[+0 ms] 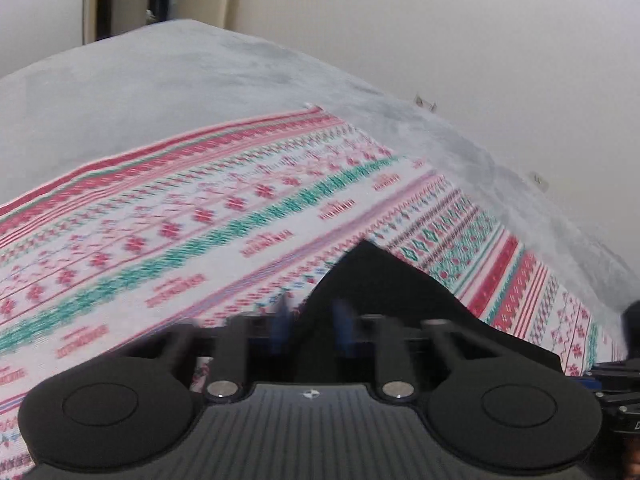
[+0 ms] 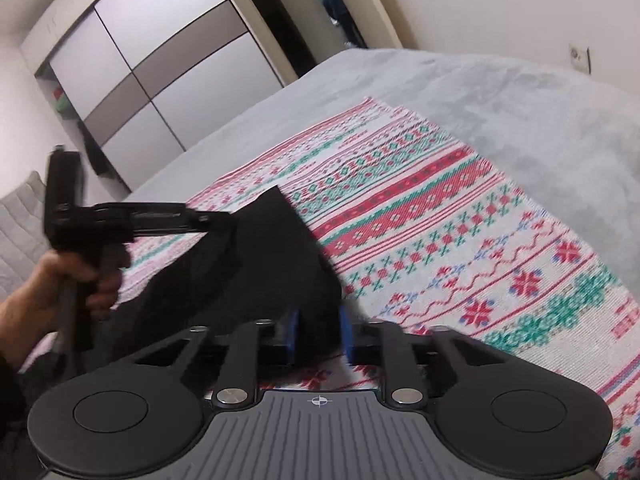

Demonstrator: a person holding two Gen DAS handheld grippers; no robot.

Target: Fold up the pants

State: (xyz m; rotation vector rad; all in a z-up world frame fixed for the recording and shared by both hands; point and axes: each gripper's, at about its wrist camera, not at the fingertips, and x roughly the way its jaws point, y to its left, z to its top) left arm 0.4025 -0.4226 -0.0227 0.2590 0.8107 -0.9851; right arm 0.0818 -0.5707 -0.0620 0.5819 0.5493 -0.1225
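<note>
The black pants (image 2: 272, 264) hang as a dark peaked fold over a patterned red, green and white cloth (image 2: 440, 220). My right gripper (image 2: 318, 334) is shut on the pants' lower edge, and the black fabric fills the gap between its blue pads (image 2: 291, 332). In the right wrist view my left gripper (image 2: 218, 222) comes in from the left, held by a hand (image 2: 52, 280), with its tips on the pants' upper left edge. In the left wrist view, which is blurred, the left gripper (image 1: 312, 320) is shut on the black pants (image 1: 380, 292).
The patterned cloth (image 1: 200, 220) lies on a grey bedspread (image 1: 160, 80) that reaches a pale wall on the right. A wardrobe with sliding panels (image 2: 140, 60) and an open doorway (image 2: 340, 8) stand beyond the bed. A quilted grey cushion (image 2: 20, 220) is at the left.
</note>
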